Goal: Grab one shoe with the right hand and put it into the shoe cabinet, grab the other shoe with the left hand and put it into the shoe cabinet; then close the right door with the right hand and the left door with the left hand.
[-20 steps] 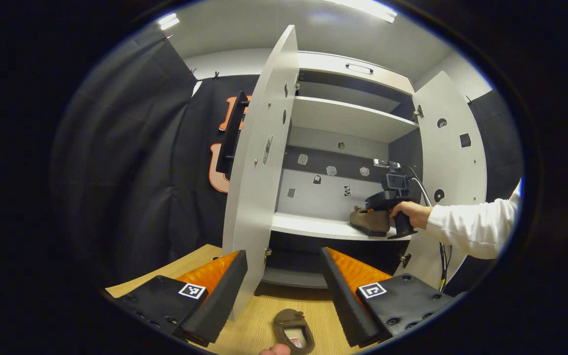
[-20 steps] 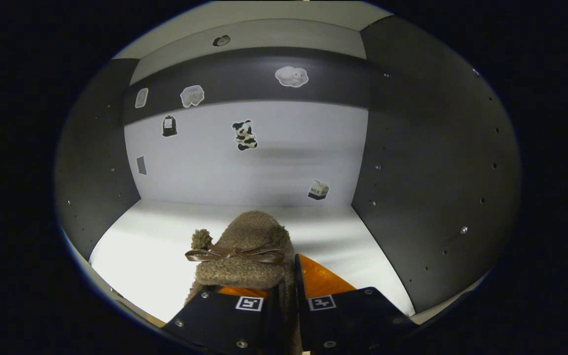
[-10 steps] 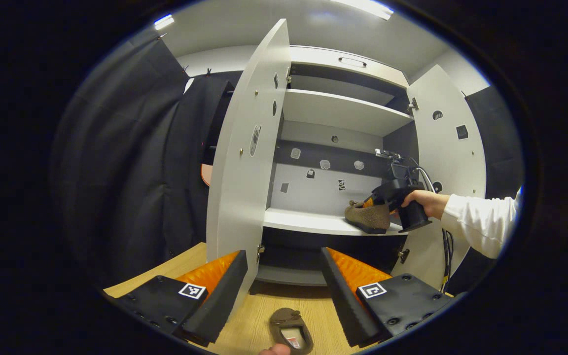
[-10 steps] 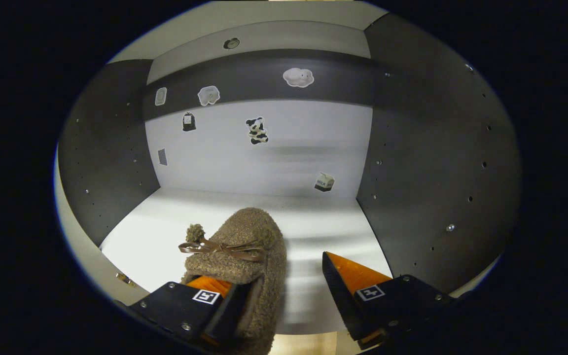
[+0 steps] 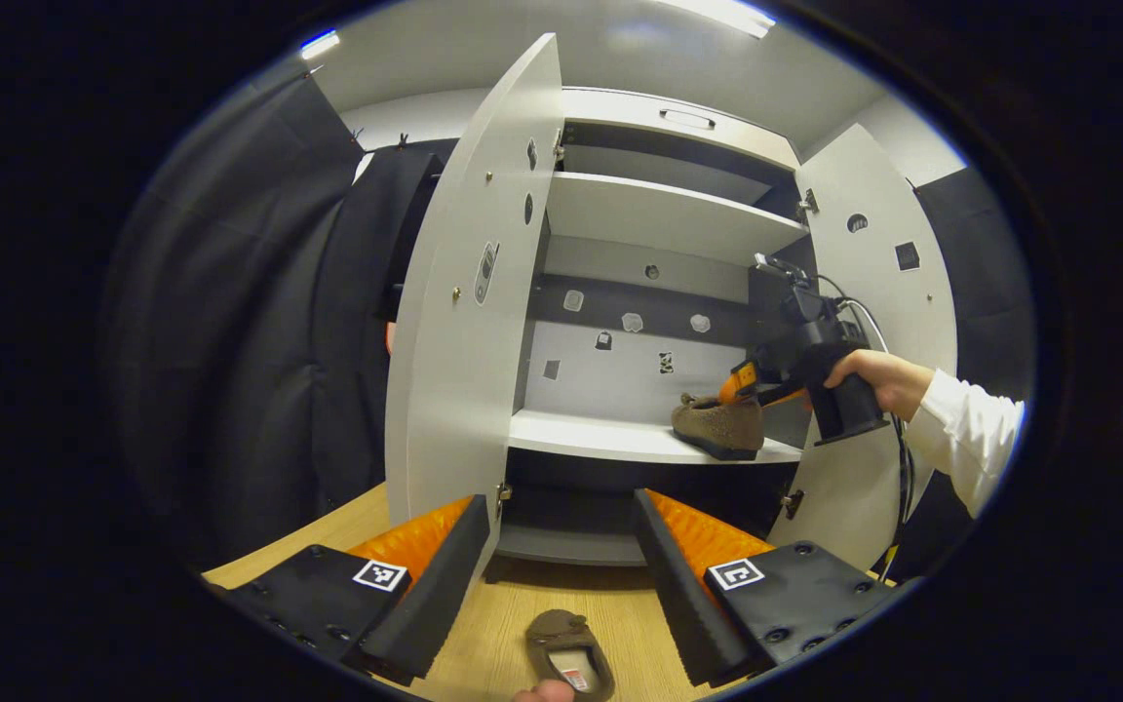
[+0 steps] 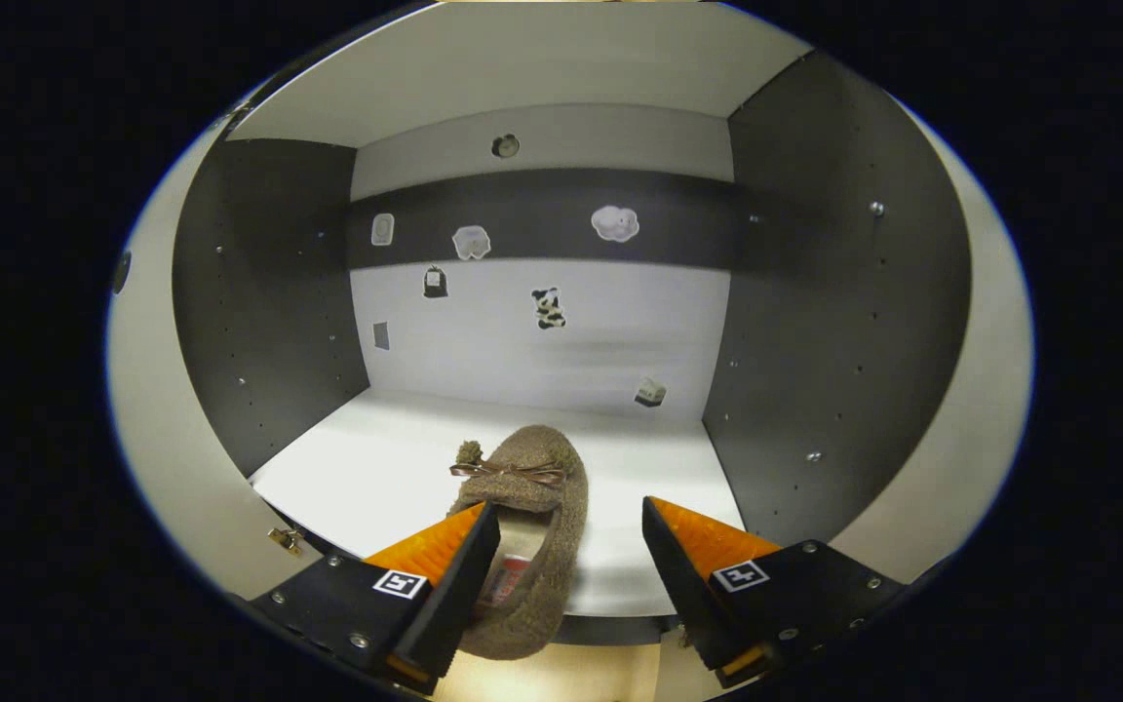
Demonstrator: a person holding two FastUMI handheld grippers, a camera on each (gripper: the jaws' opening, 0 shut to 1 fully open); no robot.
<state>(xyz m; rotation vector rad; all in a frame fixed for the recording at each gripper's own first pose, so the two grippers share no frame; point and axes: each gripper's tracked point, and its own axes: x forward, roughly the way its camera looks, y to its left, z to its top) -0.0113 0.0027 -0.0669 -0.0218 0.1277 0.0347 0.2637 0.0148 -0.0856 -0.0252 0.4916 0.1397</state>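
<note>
This was a recording booth: black cloth (image 5: 259,322) hung at 9 o'clock beside a white cabinet (image 5: 659,210) on a wooden floor (image 5: 610,604).

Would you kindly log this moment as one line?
right gripper: open | shoe: on shelf | other shoe: floor | left gripper: open

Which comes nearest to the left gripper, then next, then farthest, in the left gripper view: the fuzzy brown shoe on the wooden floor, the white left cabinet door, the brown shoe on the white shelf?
1. Fuzzy brown shoe on the wooden floor, between the left gripper fingers.
2. White left cabinet door, ahead left.
3. Brown shoe on the white shelf, far right.
</note>
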